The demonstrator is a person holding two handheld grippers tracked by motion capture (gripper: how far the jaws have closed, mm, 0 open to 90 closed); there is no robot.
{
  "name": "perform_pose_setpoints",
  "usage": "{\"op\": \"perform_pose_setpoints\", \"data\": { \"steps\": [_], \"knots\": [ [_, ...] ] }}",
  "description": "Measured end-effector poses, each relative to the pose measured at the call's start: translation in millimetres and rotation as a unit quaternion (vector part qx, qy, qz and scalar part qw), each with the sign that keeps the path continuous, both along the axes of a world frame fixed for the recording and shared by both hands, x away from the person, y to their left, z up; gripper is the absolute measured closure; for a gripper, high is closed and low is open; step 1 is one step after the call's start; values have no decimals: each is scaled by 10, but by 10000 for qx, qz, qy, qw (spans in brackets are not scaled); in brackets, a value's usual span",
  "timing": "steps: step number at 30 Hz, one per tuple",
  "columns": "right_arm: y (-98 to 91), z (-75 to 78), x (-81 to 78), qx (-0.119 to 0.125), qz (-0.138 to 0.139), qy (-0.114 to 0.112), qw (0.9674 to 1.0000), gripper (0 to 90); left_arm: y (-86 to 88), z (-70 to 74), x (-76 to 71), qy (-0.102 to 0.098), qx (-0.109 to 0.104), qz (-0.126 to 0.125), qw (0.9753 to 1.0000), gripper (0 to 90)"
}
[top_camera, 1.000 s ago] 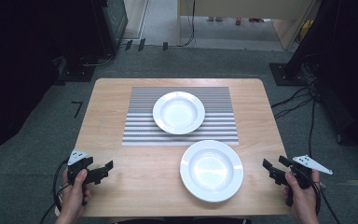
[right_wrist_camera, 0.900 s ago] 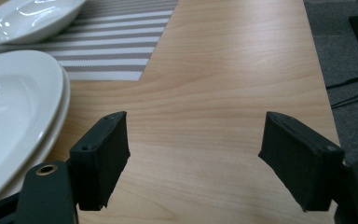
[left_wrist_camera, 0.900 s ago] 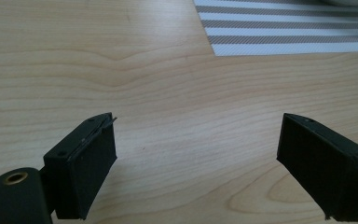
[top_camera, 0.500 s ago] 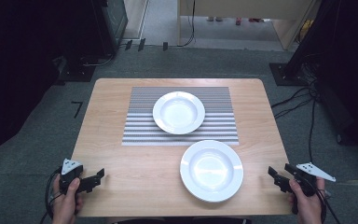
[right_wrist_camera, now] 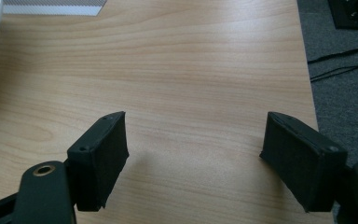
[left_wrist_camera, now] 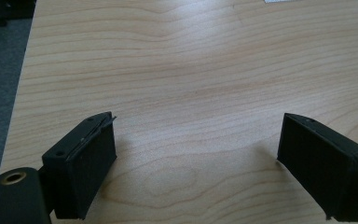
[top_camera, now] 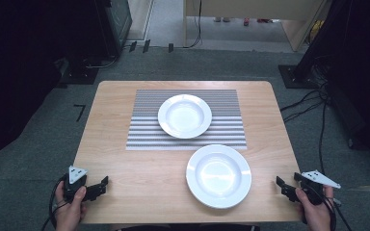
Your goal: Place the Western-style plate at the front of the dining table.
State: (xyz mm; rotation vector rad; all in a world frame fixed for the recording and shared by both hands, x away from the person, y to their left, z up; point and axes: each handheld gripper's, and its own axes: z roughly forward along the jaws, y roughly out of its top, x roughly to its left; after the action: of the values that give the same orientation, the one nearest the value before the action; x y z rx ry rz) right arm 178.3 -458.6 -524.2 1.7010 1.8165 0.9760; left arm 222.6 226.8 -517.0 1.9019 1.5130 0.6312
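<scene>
- The left tongs (top_camera: 98, 186) sit at the near left corner of the table (top_camera: 125, 163), jaws spread wide with only bare wood between them, gripping nothing.
- The right tongs (top_camera: 283, 185) sit at the near right edge, also open and empty.
- The near plate (top_camera: 218, 175) lies on bare wood close to the front edge, nearer the right tongs; the far plate (top_camera: 184, 115) rests on the striped mat (top_camera: 231, 132). The 2 plates are near each other but apart.
- Risk 1: the near plate is smooth and shallow-rimmed, so a jaw sliding under its rim could push it along the wood instead of catching it, perhaps toward the front edge.
- Risk 2: a thin pinch on the rim may let the plate tilt and slip out once lifted.
- Risk 3: carried toward the mat, it could knock the far plate and chip it.
</scene>
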Motion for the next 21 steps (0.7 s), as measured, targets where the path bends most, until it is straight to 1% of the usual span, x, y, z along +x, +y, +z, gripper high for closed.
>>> {"op": "perform_pose_setpoints", "data": {
  "steps": [1, 5, 8, 9, 13, 15, 19, 21],
  "knots": [
    [5, -2, 4, -12, 22, 22, 10000, 222, -20, -6, -7, -14, 64, 8, 10000, 112],
    [48, -4, 10, -191, 27, 59, 9998, 217, -30, -14, -25, -53, 55, 13, 10000, 106],
    [105, -10, 18, -476, 58, 102, 9988, 200, -30, -18, -30, -76, 49, 20, 10000, 106],
    [124, -11, 20, -537, 93, 112, 9985, 196, -30, -18, -30, -75, 49, 20, 10000, 105],
    [138, -13, 24, -536, 142, 121, 9984, 185, -26, -18, -31, -74, 48, 3, 10000, 106],
    [144, -12, 23, -536, 216, 122, 9983, 181, -23, -18, -29, -69, 48, -10, 10000, 105],
    [146, -13, 24, -535, 231, 130, 9982, 172, -21, -18, -26, -68, 50, -22, 10000, 103],
    [148, -14, 26, -542, 256, 142, 9981, 144, -20, -18, -25, -67, 51, -25, 10000, 102]
  ]
}}
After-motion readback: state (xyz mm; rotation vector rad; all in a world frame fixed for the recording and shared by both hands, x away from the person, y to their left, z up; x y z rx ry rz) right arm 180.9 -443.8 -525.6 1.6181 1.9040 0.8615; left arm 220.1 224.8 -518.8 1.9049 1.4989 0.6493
